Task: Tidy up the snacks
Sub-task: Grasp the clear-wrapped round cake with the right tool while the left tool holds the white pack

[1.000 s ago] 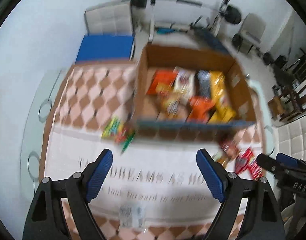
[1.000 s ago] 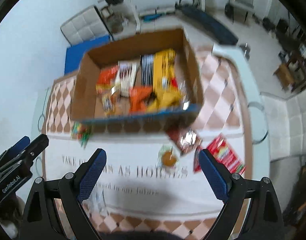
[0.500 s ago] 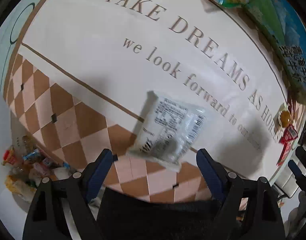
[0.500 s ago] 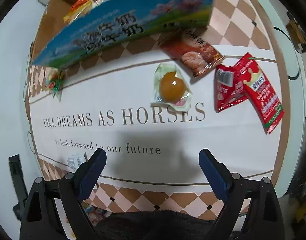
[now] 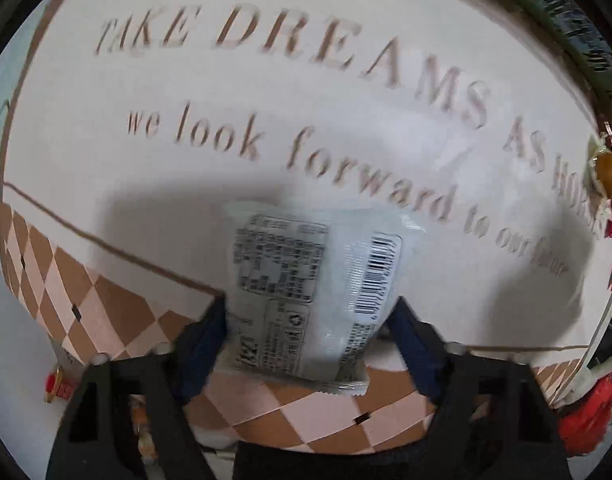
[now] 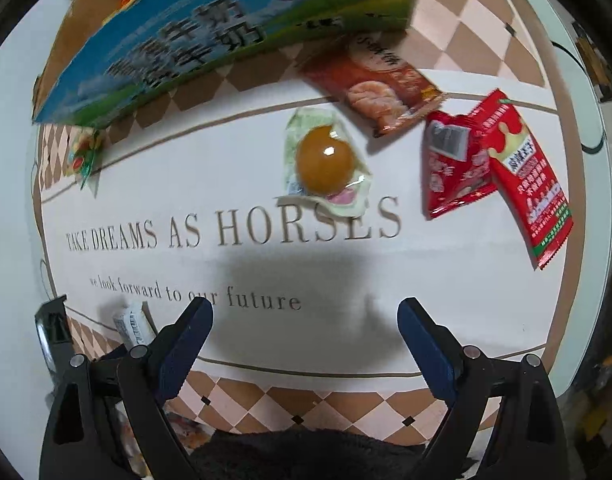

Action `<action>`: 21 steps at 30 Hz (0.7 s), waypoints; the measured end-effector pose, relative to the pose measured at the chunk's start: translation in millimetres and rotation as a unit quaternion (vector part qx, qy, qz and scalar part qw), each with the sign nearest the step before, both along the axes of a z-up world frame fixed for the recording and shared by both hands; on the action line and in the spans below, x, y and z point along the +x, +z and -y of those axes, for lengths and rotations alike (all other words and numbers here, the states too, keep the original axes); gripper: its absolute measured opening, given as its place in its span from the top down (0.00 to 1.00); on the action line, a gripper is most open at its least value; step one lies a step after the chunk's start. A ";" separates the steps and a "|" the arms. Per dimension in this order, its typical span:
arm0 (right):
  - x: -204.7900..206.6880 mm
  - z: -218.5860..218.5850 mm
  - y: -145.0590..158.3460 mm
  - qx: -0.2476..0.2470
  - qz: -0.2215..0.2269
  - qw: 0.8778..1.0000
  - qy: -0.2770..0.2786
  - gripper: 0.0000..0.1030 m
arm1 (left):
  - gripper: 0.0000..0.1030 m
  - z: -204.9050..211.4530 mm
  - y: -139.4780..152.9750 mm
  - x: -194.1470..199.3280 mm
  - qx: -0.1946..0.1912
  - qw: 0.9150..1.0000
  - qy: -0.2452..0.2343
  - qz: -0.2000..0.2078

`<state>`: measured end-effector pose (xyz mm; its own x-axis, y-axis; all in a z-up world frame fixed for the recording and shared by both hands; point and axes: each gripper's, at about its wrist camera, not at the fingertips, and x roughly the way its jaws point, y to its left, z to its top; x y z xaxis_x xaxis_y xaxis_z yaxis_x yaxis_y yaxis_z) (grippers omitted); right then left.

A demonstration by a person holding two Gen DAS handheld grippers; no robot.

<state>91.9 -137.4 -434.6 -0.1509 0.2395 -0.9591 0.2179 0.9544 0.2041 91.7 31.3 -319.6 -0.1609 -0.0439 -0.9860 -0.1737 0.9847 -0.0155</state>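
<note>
A pale white snack packet (image 5: 310,292) with a barcode lies on the lettered tablecloth (image 5: 346,120), near its front edge. My left gripper (image 5: 306,320) is low over it, its blue fingers (image 5: 203,336) on either side of the packet and touching its edges, not closed tight. The packet also shows small in the right wrist view (image 6: 131,324). My right gripper (image 6: 306,320) is open and empty above the cloth. Beyond it lie an egg-yolk packet (image 6: 326,164), a brown-red packet (image 6: 370,80), two red packets (image 6: 494,160) and the cardboard snack box (image 6: 209,32).
A green candy packet (image 6: 83,152) lies by the box's left corner. The table's front edge and checkered cloth border (image 6: 306,404) are just under both grippers. Loose snacks (image 5: 57,384) lie on the floor at lower left.
My left gripper has dropped from a high view of the box down onto the white packet, and its fingers have narrowed around it. My right gripper has lowered toward the cloth.
</note>
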 end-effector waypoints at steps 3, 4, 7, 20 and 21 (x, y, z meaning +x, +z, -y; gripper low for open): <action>3.9 14.4 2.3 0.002 0.008 1.000 -0.021 0.07 | 0.32 19.3 5.7 10.1 0.000 1.000 -0.017 0.014; 6.8 21.3 1.8 0.005 0.009 0.999 -0.034 0.07 | 0.32 26.4 7.0 15.1 0.001 1.000 -0.023 0.018; 17.4 35.5 -0.4 0.023 0.011 0.998 -0.065 0.07 | 0.32 50.6 12.0 33.5 -0.002 0.999 -0.040 0.032; 74.4 41.7 -36.2 0.033 -0.005 0.997 -0.070 0.14 | 0.32 131.9 9.7 101.2 0.002 0.995 -0.080 0.052; 74.9 39.9 -40.3 0.033 -0.008 0.997 -0.068 0.16 | 0.32 137.0 6.0 111.1 0.004 0.995 -0.082 0.050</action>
<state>166.7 -177.2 -474.9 -0.1284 0.3215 -0.9382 0.3484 0.9003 0.2608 202.9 -105.7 -313.6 -0.0654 -0.0177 -0.9977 -0.0080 0.9998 -0.0172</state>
